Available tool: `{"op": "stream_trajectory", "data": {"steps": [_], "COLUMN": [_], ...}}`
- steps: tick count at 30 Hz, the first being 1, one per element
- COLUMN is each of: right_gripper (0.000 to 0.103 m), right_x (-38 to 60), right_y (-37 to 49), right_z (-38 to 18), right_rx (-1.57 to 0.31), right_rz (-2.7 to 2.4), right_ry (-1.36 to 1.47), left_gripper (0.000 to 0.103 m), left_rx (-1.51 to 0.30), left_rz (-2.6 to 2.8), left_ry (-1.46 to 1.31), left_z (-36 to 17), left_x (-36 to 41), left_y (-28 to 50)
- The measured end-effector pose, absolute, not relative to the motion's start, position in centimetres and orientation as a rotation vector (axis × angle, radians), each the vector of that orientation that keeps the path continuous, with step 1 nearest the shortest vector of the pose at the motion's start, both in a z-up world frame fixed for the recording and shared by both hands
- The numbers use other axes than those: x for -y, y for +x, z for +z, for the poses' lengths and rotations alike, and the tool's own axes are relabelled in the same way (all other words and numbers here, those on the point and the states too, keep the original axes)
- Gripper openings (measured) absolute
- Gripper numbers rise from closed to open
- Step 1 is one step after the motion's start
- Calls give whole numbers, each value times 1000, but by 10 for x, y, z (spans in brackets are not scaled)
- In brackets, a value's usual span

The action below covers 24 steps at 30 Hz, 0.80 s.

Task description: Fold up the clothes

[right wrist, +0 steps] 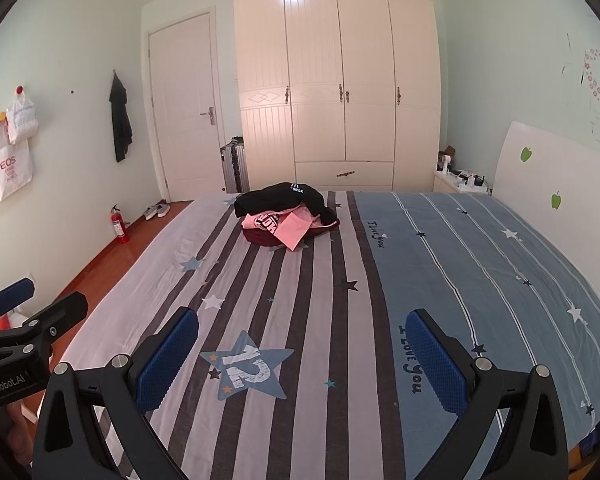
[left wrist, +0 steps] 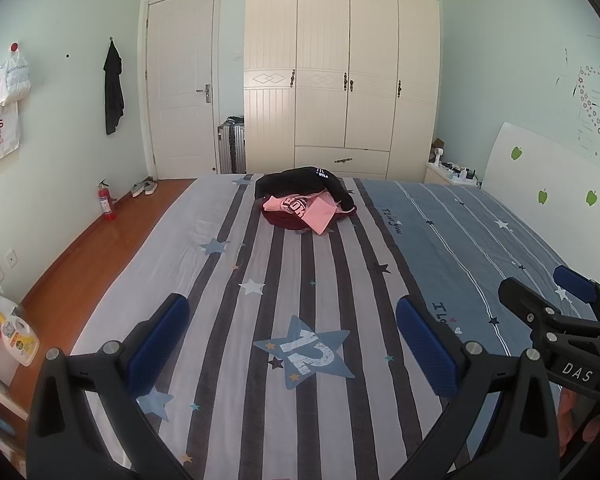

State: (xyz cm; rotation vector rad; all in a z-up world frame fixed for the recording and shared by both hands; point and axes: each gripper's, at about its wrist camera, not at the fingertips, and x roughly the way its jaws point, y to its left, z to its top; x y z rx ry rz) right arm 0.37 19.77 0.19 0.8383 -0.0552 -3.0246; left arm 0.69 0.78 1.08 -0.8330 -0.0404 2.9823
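A pile of clothes (left wrist: 305,199) lies at the far end of the bed: a black garment on top, a pink printed one in the middle, a dark red one underneath. The same pile of clothes (right wrist: 286,216) shows in the right wrist view. My left gripper (left wrist: 292,334) hovers open over the near part of the striped bedspread, nothing between its blue pads. My right gripper (right wrist: 302,352) is open too, empty, beside the left one. Each gripper shows at the edge of the other's view: the right gripper (left wrist: 556,292) and the left gripper (right wrist: 40,296).
The bed (left wrist: 260,280) has a grey-striped left half and a blue right half, with a white headboard (left wrist: 540,184) at right. A cream wardrobe (left wrist: 340,72), a door (left wrist: 180,80) and a suitcase (left wrist: 232,148) stand behind. A fire extinguisher (left wrist: 107,202) and shoes (left wrist: 144,187) sit on the wooden floor.
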Motion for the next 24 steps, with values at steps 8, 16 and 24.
{"op": "stream_trajectory", "data": {"steps": [8,16,24], "right_gripper": [103,103,103], "right_x": [-198,-197,-194], "right_y": [6,8,9], "right_z": [2,4,2], "right_rx": [54,53,44], "right_rz": [-3026,-3028,-3034], "right_ry": [829,822,824], "left_gripper": [102,102,102], "left_rx": [42,43,44], "left_rz": [2983,2986,2984], "left_ry": [-821,-819,-820], "left_z": [11,11,9], "left_x": [-7,-6,-6], "left_y": [9,11,12]}}
